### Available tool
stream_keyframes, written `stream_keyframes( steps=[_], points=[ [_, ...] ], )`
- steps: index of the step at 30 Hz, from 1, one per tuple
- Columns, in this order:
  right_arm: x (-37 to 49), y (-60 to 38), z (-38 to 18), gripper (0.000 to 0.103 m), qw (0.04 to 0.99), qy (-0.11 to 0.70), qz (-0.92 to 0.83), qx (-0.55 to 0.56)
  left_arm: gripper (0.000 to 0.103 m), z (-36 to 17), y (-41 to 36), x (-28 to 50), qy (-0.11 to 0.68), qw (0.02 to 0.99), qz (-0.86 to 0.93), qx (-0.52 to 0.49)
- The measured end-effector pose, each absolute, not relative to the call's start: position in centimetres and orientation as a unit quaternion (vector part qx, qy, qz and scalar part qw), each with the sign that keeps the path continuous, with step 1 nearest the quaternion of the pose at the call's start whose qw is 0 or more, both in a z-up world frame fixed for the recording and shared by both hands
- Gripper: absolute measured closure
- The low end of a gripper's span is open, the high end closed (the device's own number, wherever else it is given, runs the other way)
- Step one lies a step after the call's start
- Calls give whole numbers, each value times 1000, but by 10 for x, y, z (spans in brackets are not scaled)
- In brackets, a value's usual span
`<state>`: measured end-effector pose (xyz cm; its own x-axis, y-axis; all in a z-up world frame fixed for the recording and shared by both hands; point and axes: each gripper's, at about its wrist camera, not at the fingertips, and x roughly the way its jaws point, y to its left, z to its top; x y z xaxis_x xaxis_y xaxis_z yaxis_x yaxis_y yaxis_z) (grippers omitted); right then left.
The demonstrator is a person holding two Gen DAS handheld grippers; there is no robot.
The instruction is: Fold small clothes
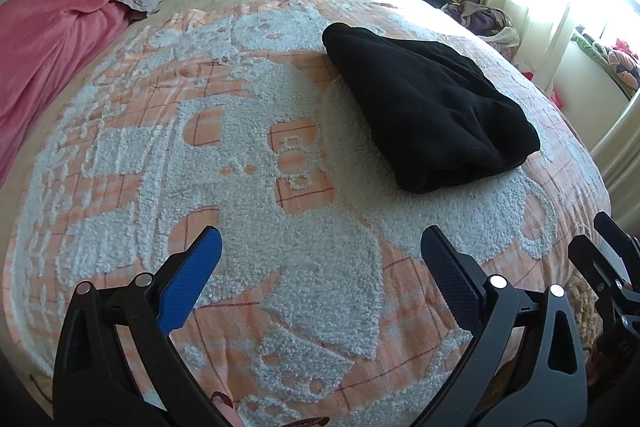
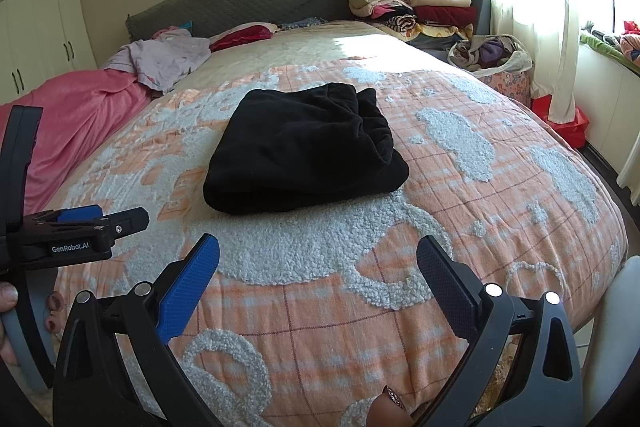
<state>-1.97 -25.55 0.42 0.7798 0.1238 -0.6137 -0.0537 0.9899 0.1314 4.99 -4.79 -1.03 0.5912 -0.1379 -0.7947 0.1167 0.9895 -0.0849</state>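
Note:
A black garment lies folded into a thick bundle on the orange and white bedspread. In the right wrist view the same black garment sits in the middle of the bed. My left gripper hovers open over the bedspread, short of the garment and to its left, with nothing between its fingers. My right gripper is open too, held back from the garment's near edge. The left gripper shows side-on at the left of the right wrist view, held by a hand.
A pink blanket and a crumpled lilac garment lie at the bed's far left. A tall stack of folded clothes stands by the headboard at the far right. A basket of clothes sits on the floor beside the curtain.

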Motion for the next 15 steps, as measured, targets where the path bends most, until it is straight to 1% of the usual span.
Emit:
stream_keyframes(
  steps=[10,15],
  points=[
    [-20,-261,1,5,941,331,33,61,10,-12,-46,49,438,897,-54,6],
    [-30,-297,0,5,940,323,-32,105,9,-16,-30,52,440,898,-33,3]
  ],
)
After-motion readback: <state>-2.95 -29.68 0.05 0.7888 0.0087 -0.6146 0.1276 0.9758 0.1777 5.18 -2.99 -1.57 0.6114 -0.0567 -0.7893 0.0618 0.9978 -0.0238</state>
